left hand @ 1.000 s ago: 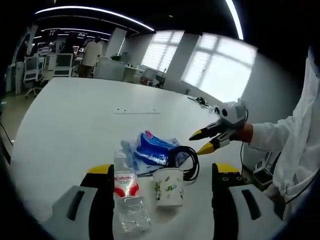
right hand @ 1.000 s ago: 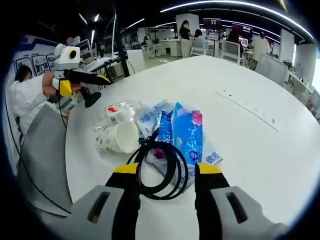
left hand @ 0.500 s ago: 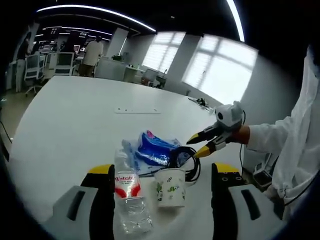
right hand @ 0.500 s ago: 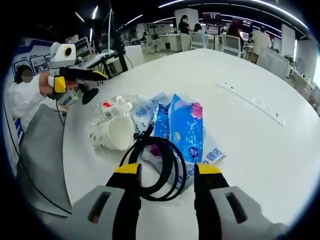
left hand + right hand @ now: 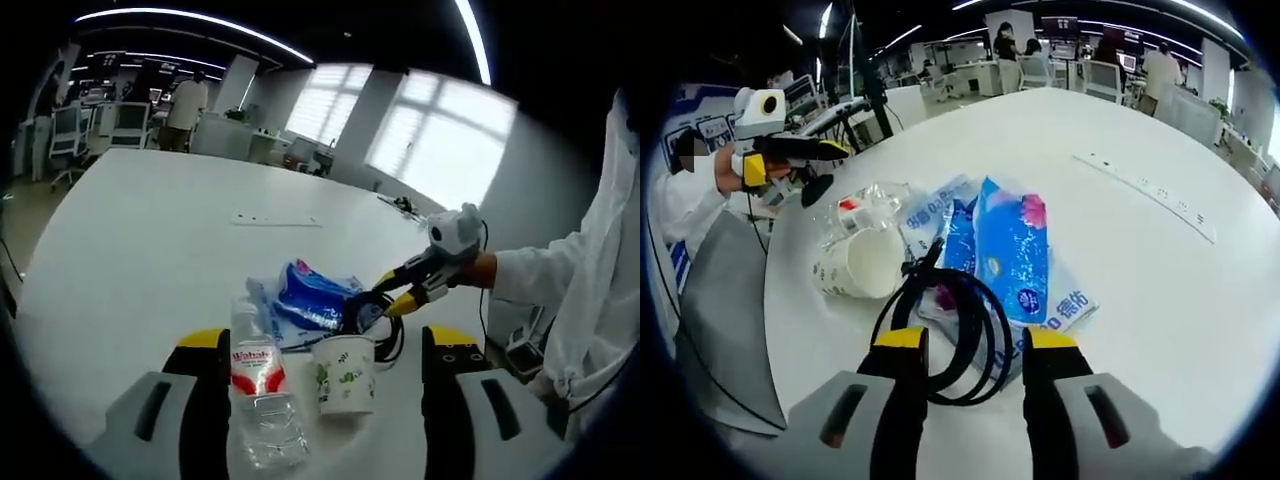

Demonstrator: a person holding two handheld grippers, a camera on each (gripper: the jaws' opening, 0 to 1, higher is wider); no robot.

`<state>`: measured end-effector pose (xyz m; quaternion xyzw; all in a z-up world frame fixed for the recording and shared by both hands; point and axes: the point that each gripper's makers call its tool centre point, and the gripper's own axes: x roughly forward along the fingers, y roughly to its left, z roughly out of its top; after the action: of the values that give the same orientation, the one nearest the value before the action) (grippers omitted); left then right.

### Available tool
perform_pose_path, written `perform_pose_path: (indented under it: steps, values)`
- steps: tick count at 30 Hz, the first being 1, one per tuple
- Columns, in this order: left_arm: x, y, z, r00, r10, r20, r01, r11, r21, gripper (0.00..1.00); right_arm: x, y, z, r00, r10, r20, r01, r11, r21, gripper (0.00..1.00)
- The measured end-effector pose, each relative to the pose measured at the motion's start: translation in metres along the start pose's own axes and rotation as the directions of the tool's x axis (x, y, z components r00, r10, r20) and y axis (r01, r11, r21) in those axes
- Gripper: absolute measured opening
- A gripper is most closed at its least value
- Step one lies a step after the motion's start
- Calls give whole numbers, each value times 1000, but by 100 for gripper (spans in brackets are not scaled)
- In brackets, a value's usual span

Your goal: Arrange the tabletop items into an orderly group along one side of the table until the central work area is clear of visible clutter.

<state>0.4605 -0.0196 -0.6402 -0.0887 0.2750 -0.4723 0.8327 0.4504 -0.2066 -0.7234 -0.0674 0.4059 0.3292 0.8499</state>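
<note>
On the white table [image 5: 130,250], near the edge closest to the person, lies a small cluster: a clear plastic water bottle [image 5: 258,395] with a red label lying on its side, a white paper cup [image 5: 346,374] printed with small green motifs just beside it, blue tissue packs [image 5: 312,295] behind them, and a coiled black cable [image 5: 375,320] touching the packs.

In the left gripper view, the left gripper [image 5: 320,400] is spread wide, gripping nothing; the bottle and cup sit between its two yellow-tipped jaws, clear of both. The right gripper [image 5: 395,290] comes in from the right, held in a hand [image 5: 480,268] with a white sleeve; its jaws stand a little apart at the coil, with nothing clamped between them as far as can be seen.

In the right gripper view, the right gripper [image 5: 965,345] has its jaws apart with the cable coil [image 5: 955,335] lying between and just ahead of them, resting partly on the tissue packs [image 5: 1010,250]. The cup [image 5: 855,265] and bottle [image 5: 865,210] lie beyond, towards the table [image 5: 1140,300] edge, and the left gripper [image 5: 805,150] hangs above that edge, apart from them.
</note>
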Motion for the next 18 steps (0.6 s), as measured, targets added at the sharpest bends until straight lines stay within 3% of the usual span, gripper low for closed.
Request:
perform_pose_path:
  steps: [18]
  values:
    - [-1, 2, -1, 1000, -2, 5, 2, 1000, -9, 79, 5, -2, -7, 999, -25, -25, 26, 999, 37, 24]
